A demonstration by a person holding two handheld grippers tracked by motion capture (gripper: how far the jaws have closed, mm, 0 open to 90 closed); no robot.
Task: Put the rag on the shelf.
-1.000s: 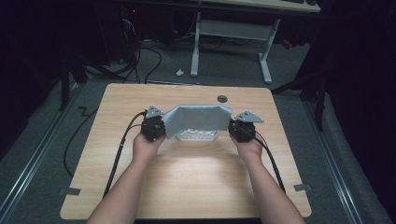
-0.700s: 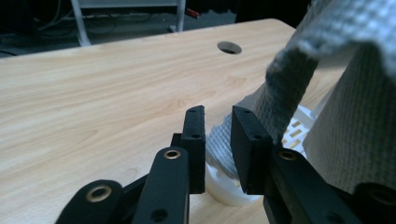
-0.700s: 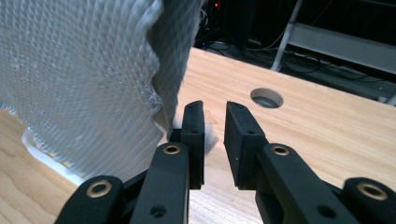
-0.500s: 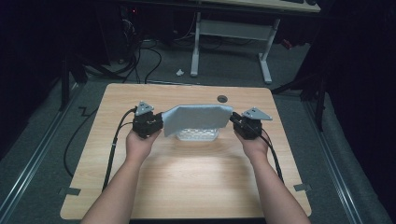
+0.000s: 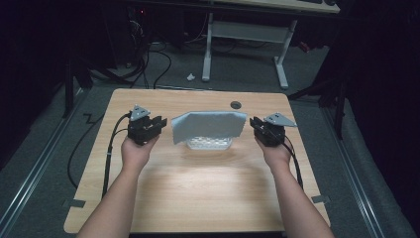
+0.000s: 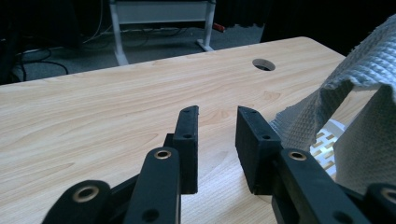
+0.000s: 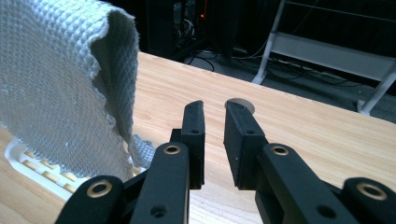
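Observation:
A grey waffle-weave cloth [image 5: 210, 125] hangs draped over a white slatted tray [image 5: 208, 144] at the middle of the wooden table [image 5: 198, 193]. My left gripper [image 5: 162, 124] hovers just left of the cloth's left edge, apart from it. Its jaws have just been opening and hold nothing [image 6: 217, 112]. The cloth [image 6: 369, 70] and tray [image 6: 327, 140] lie to its right. My right gripper [image 5: 255, 126] sits off the cloth's right edge. Its jaws have also just been opening, with a narrow empty gap [image 7: 214, 106]. Cloth [image 7: 51, 70] and tray [image 7: 28, 163] are at its left.
A round cable hole [image 5: 236, 105] lies in the table behind the cloth. Black cables [image 5: 111, 148] trail from the left gripper over the table's left side. Beyond the far edge stands another desk's white frame [image 5: 245, 29], with wires on the dark floor.
Both grippers have let go of the cloth's ends, opened, and drawn outward and slightly up. The cloth stays draped over the tray.

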